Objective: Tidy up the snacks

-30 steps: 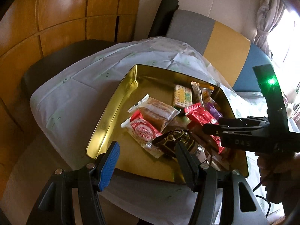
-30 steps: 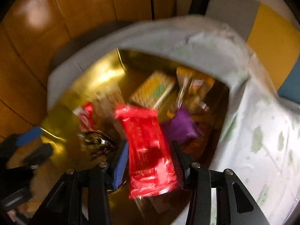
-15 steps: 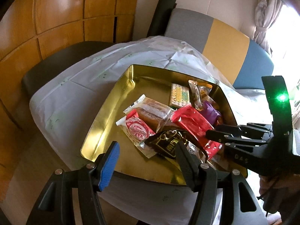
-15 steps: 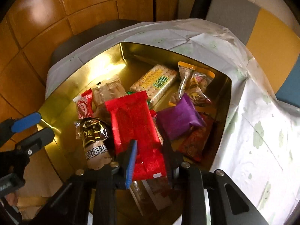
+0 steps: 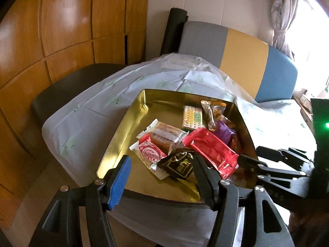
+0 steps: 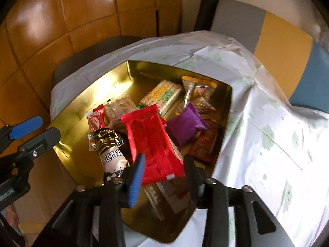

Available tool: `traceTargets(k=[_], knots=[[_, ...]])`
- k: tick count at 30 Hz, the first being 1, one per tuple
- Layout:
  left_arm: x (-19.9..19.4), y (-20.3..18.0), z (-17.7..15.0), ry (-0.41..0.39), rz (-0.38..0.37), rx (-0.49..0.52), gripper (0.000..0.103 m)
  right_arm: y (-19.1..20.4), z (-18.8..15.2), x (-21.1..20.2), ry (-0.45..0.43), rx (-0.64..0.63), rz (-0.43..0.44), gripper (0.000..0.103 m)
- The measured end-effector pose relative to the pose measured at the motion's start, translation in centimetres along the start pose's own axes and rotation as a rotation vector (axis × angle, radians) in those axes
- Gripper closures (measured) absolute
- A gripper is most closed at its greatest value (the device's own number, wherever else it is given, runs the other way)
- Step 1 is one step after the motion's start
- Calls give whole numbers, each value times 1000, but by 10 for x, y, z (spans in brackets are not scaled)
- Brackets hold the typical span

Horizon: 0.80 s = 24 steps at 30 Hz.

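Observation:
A gold tin box (image 5: 123, 131) (image 6: 86, 103) holds several wrapped snacks. A shiny red packet (image 5: 211, 150) (image 6: 152, 142) lies on top of the pile, its near end between my right gripper's parted fingers. My right gripper (image 6: 163, 164) is open and no longer clamps it; it also shows in the left wrist view (image 5: 253, 160). A black-and-gold snack (image 5: 181, 164) (image 6: 110, 150), a purple packet (image 6: 186, 126), a cracker pack (image 6: 162, 95) and a red-white candy (image 5: 150, 150) lie around it. My left gripper (image 5: 162, 168) is open and empty above the tin's near edge.
The tin sits on a table under a white patterned cloth (image 5: 98, 107) (image 6: 267, 144). A bench back in grey, yellow and blue (image 5: 240, 61) stands behind it. Wooden wall panels (image 5: 61, 30) are at the left, with a dark chair seat (image 5: 67, 86) by the table.
My right gripper carried the red packet down onto the pile in the tin, then opened and let it go. The left gripper stayed open and drew back slightly.

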State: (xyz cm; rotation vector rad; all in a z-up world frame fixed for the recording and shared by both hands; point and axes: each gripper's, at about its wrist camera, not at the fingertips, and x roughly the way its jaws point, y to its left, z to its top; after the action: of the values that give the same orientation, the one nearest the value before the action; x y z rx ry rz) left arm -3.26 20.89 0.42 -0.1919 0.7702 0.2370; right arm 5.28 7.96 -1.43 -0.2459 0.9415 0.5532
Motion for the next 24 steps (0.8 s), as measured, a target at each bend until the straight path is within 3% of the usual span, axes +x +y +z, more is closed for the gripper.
traceTargets(k=[5, 11, 16, 24], knots=[[-10, -9, -5, -28, 9, 14, 40, -8, -17, -30, -83, 103, -46, 33], [-23, -30, -9, -60, 34, 61, 39, -14, -38, -54, -131, 168, -119, 30], [-33, -39, -9, -98, 52, 67, 31, -17, -49, -63, -160, 191, -157, 25], [-40, -40, -8, -131, 106, 39, 31, -18, -60, -64, -153, 210, -155, 23]])
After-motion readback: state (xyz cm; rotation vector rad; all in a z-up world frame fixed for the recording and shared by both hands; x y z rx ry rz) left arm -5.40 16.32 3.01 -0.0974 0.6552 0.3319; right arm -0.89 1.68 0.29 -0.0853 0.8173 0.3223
